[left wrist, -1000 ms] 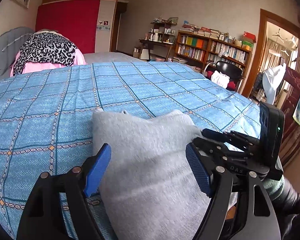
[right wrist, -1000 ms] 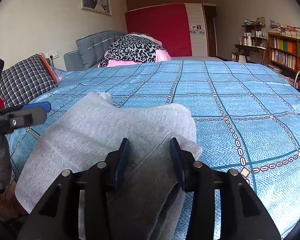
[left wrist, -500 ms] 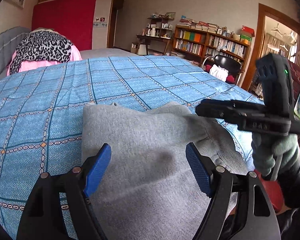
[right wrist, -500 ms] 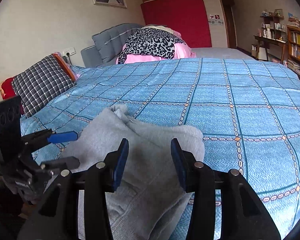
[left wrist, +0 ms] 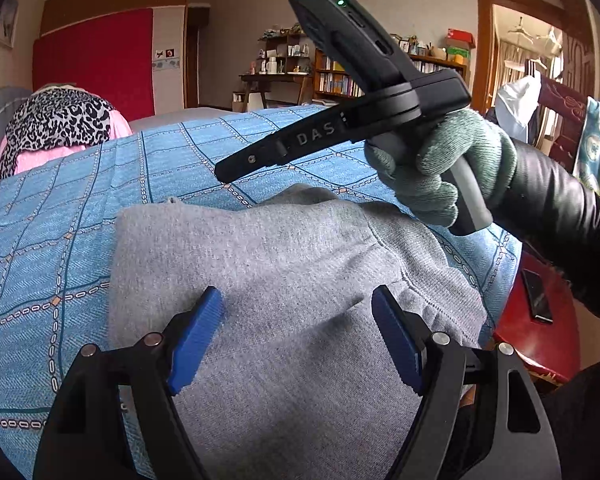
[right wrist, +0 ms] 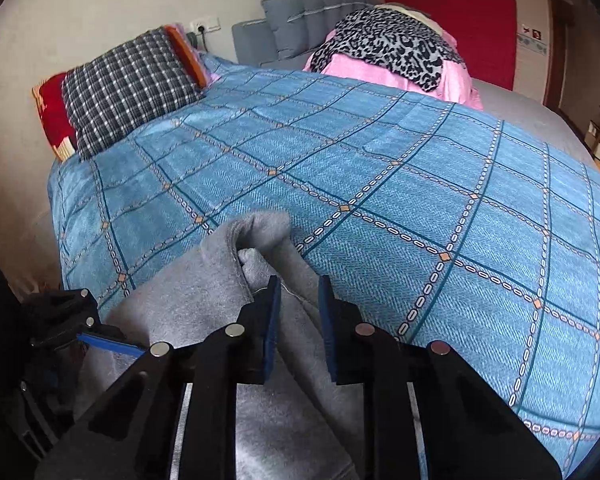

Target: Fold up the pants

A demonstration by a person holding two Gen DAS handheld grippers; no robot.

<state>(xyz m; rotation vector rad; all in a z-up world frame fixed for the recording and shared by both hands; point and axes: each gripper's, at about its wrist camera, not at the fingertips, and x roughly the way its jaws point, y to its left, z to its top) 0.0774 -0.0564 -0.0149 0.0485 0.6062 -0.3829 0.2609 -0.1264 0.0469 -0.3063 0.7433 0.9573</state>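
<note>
Pants: the grey sweatpants point(left wrist: 284, 264) lie near the close edge of the bed, already doubled into a thick, roughly rectangular bundle; the gathered waistband faces the bed's right edge in the left wrist view.

Far corner: in the right wrist view one corner of the bundle point(right wrist: 260, 236) stands up in a loose hump, with an inner layer showing under the outer one.

Progress: judging by the layers, the main folds look done; what seems left is flattening that raised corner and squaring the edges. Whether another fold is meant cannot be told.

Left gripper point(left wrist: 296, 336): jaws wide apart, poised just over the middle of the bundle and holding nothing; whether the blue pads point(left wrist: 196, 340) touch the cloth is unclear.

Right gripper point(right wrist: 298, 328): jaws narrowed to a small gap, with grey cloth seen through the gap; whether they pinch any of it cannot be told. In the left wrist view it is held in a gloved hand point(left wrist: 440, 168) above the far right part of the bundle.

Bedspread point(right wrist: 420, 184): blue, checked, lying smooth around the pants.

Further off: a plaid pillow point(right wrist: 128, 88) by the wall and a leopard-print cloth point(right wrist: 388, 48) over pink bedding at the head end.

Containers: none in view, only a bookshelf point(left wrist: 336, 80) with books across the room.
</note>
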